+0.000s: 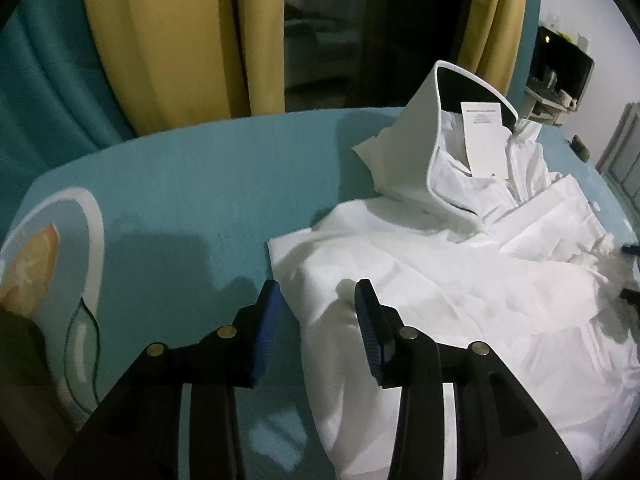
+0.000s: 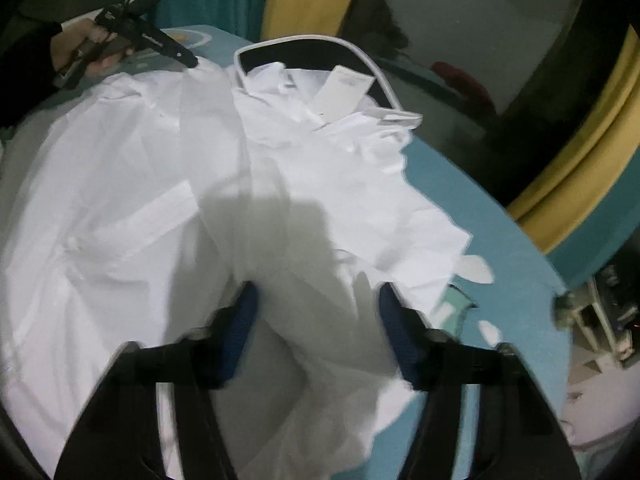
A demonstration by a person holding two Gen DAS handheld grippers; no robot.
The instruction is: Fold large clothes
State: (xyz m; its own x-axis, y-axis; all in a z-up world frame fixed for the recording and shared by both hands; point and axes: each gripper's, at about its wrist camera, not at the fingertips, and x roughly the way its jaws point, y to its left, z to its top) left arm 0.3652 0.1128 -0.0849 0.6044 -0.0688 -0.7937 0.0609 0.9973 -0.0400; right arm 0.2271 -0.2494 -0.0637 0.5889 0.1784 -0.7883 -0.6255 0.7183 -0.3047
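Left gripper [image 1: 316,300]: I held it released, jaws apart, straddling the left edge of the white garment [image 1: 460,280], nothing between the pads.
Bed cover [image 1: 192,184]: teal, carrying the garment; an orange-and-white print lay at its left edge.
Garment: I saw it spread and creased over the cover's right part, hood [image 1: 424,136] raised toward the far edge, paper tag [image 1: 484,140] at the collar.
Right gripper [image 2: 318,316]: I held it released, jaws wide, above the garment's shaded middle.
Curtains [image 1: 168,40]: yellow, beyond the far edge.
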